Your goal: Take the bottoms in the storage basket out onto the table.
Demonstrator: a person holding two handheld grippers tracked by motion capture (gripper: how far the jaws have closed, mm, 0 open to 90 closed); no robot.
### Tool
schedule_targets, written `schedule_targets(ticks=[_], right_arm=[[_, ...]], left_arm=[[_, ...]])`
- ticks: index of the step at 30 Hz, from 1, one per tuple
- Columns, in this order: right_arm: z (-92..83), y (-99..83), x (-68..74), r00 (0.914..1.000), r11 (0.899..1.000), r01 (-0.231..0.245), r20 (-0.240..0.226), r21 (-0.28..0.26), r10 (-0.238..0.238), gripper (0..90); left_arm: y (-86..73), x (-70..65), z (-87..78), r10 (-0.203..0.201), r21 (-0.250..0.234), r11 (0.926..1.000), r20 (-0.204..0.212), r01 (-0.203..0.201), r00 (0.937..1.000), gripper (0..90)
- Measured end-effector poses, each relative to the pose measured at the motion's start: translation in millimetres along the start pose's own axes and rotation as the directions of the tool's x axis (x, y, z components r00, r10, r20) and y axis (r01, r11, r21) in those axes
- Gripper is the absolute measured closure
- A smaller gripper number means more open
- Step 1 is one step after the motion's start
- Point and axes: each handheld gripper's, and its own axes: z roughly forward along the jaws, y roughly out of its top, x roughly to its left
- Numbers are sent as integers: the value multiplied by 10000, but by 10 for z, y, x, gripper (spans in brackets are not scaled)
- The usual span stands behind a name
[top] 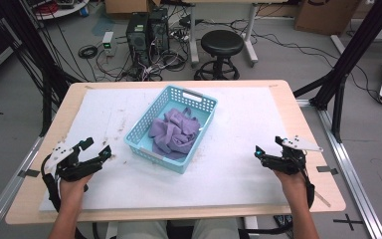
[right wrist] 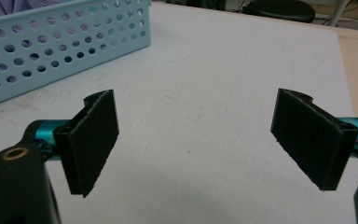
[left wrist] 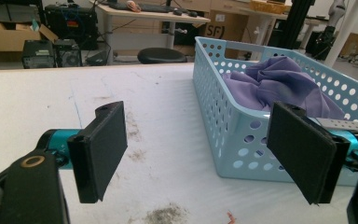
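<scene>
A cluttered workshop floor lies beyond the table, with a black stool [top: 222,46], computer towers [top: 147,30] and loose cables. The wooden table [top: 35,164] is covered by a white sheet [top: 238,149] marked with brownish stains. At the middle of the sheet sits a light blue perforated basket [top: 144,130], turned at an angle, and a crumpled purple cloth [top: 175,132] lies inside it, heaped toward the far wall.

The left gripper [top: 97,151] is held near the left edge of the sheet, pointing toward the basket. In the left gripper view its jaws stand wide apart with nothing between them; the basket's near corner [left wrist: 242,130] shows just behind the right-hand jaw, apart from it, and the cloth [left wrist: 279,84] rises above the rim.

The right gripper [top: 267,147] is held on the right part of the sheet, well apart from the basket, pointing toward the sheet's middle. In the right gripper view its jaws are likewise spread wide and empty over bare sheet, with the basket's side wall [right wrist: 51,51] at the upper left.
</scene>
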Motion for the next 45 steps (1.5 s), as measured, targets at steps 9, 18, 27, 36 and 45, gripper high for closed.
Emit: schedule_targets(ticks=[9,18,27,36,45], right_arm=[[12,23,14,10000,9999,-18,-67,-114,17,150],[46,62,61,9981,9998,-162,-595,139,170,149],[66,229,308,9882,9996,-101,-1531,-274,57,150],[199,654,471,9703,9964,82,-2402,-841,-282,150],[427,1163,706,9476,9917,1029,-2954,-770,-1212,149]], left_arm=[[-8,-13,6,18,63,10000,14,-18,10000,204],[-17,-11,30,-144,462,9988,-28,145,9999,204],[-7,-4,28,-593,269,9979,141,589,9981,204],[16,10,-1,-503,142,9986,-26,503,9987,205],[23,28,-22,-627,11,9980,-15,627,9980,205]])
